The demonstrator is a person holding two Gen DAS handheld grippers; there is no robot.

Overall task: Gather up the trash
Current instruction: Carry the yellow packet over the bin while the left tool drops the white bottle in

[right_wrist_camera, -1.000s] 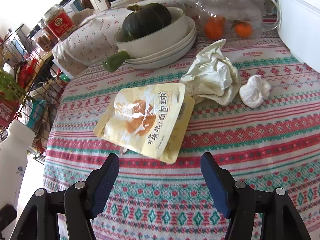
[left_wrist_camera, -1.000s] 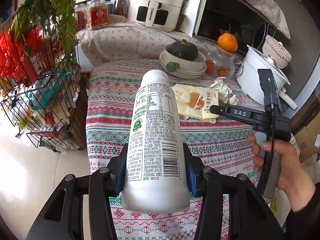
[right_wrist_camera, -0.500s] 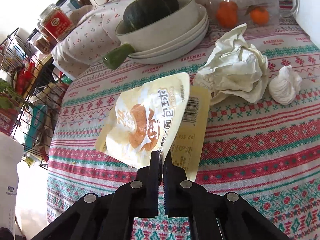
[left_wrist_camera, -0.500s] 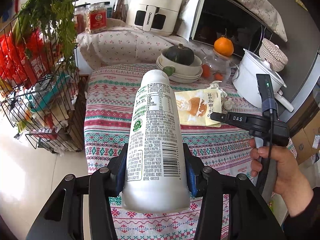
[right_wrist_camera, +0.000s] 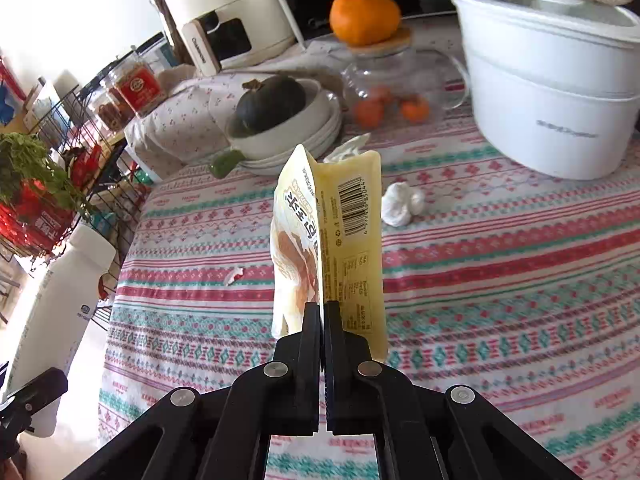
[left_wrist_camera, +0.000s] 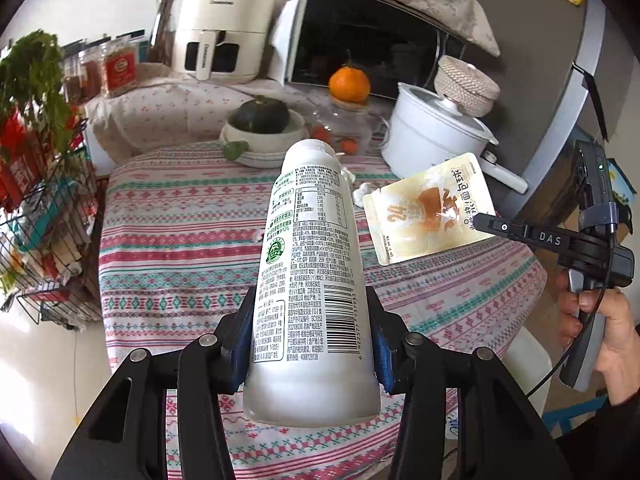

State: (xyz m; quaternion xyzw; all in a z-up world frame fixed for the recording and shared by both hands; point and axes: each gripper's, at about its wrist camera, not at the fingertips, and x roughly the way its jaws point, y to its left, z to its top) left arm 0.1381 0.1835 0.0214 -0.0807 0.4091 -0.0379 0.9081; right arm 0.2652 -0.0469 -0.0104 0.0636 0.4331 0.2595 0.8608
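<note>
My left gripper [left_wrist_camera: 310, 340] is shut on a white plastic bottle [left_wrist_camera: 310, 280] and holds it upright in front of the table; the bottle also shows in the right wrist view [right_wrist_camera: 52, 320]. My right gripper [right_wrist_camera: 322, 312] is shut on a yellow snack pouch [right_wrist_camera: 332, 240] and holds it lifted above the tablecloth; it hangs from the gripper in the left wrist view [left_wrist_camera: 430, 210]. A small white paper wad [right_wrist_camera: 400, 204] and a crumpled tissue [right_wrist_camera: 346, 148], mostly hidden behind the pouch, lie on the cloth. A tiny scrap [right_wrist_camera: 234, 276] lies to the left.
A patterned tablecloth [right_wrist_camera: 500, 280] covers the round table. At the back stand a white pot [right_wrist_camera: 548, 92], a glass teapot with tangerines [right_wrist_camera: 392, 92], stacked bowls with a squash [right_wrist_camera: 280, 116], an air fryer [left_wrist_camera: 224, 40] and a microwave [left_wrist_camera: 372, 48]. A wire rack [left_wrist_camera: 36, 200] stands left.
My right gripper closed on the snack pouch and lifted it off the table, drawing back. The left gripper pulled back a little with the bottle.
</note>
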